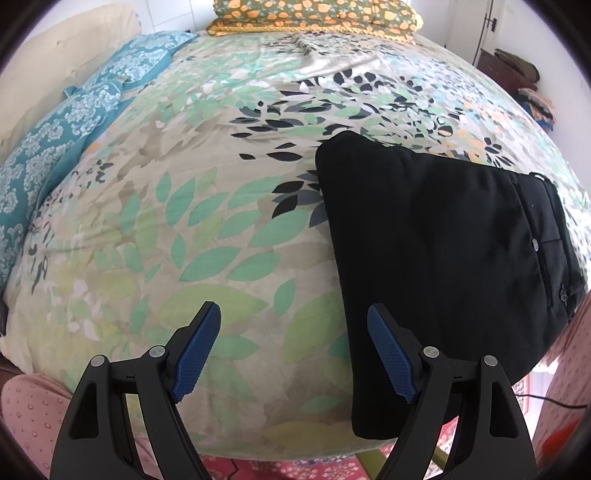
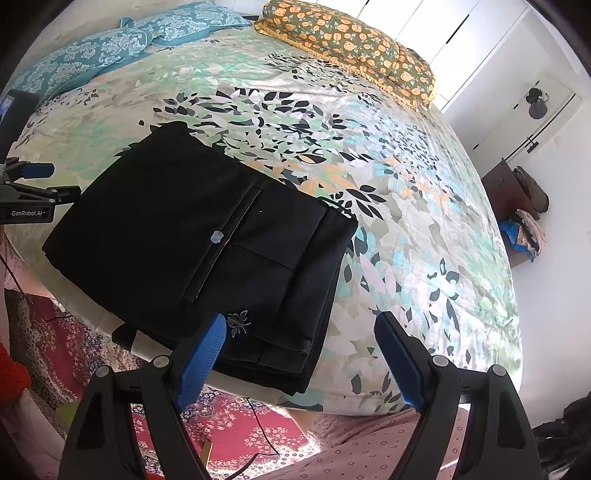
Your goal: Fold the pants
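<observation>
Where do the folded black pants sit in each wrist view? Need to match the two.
Left wrist: the pants fill the right side, lying on the bedspread, past the right finger of the open left gripper.
Right wrist: pants sit left of centre, near the bed's front edge, ahead of the open right gripper.
Shared landmark: orange flowered pillow at the far edge.
</observation>
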Motion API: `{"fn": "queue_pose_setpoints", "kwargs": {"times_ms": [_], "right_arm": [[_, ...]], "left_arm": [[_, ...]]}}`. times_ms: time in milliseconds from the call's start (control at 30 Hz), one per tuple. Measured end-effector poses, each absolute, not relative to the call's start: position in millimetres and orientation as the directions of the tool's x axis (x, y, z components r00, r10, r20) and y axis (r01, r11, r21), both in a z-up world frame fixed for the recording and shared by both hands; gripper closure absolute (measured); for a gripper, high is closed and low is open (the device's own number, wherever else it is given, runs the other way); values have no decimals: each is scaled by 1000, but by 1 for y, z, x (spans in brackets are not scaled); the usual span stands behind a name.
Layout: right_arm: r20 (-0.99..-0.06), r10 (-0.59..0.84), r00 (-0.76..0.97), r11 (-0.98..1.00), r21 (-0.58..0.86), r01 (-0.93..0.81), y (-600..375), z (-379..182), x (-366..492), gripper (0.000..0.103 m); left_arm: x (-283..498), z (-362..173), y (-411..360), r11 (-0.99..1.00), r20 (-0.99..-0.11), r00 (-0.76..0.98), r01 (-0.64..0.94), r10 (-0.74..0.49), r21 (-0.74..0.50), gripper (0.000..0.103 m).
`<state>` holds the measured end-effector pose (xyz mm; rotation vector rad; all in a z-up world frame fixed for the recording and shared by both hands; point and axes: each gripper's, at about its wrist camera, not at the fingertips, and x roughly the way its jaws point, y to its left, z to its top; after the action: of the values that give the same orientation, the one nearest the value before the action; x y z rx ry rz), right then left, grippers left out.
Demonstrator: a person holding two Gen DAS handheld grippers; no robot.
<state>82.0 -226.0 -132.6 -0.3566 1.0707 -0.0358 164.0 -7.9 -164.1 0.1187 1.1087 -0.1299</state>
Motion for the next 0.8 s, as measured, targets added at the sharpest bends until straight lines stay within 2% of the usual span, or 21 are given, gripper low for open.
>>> {"fn": "queue_pose_setpoints", "kwargs": {"times_ms": [100,167,233,300,400,467,567,733,767,800], "right_arm": [[-861,-92,500,971,-188,-145,-246,-129,85,20],[-865,-20,501,992,-78,-95,-277,-129,91,20],[-864,77,497,996,88,-1,-320,-132,100,20],[-839,234,491,946,313,84,-362,-145,108,20],[-785,454,422,819,554,150,-396,-185,124,20],[-762,529,374,776,613,152,-399,-211,133,20],[-754,583,304,753,641,148,-392,-239,148,20],[-695,671,259,703,707,76,-373,-255,162,18],[-689,685,236,698,714,57,-366,-258,164,22],[-715,663,221,728,685,31,-359,-257,165,31]], "left_arm": [[172,-164,-2,984,-905,419,176,-69,6,18],[185,-166,12,983,-919,366,159,-150,-97,15],[200,-175,28,962,-921,281,124,-270,-244,14],[209,-187,35,931,-907,212,105,-365,-350,14],[216,-202,30,895,-883,147,104,-445,-434,14],[219,-208,20,867,-861,112,118,-496,-484,14],[223,-209,2,862,-859,107,155,-500,-483,14],[231,-215,-21,836,-843,54,177,-535,-519,15],[231,-215,-25,834,-842,54,183,-537,-521,18],[230,-215,-30,826,-836,46,195,-546,-529,45]]}}
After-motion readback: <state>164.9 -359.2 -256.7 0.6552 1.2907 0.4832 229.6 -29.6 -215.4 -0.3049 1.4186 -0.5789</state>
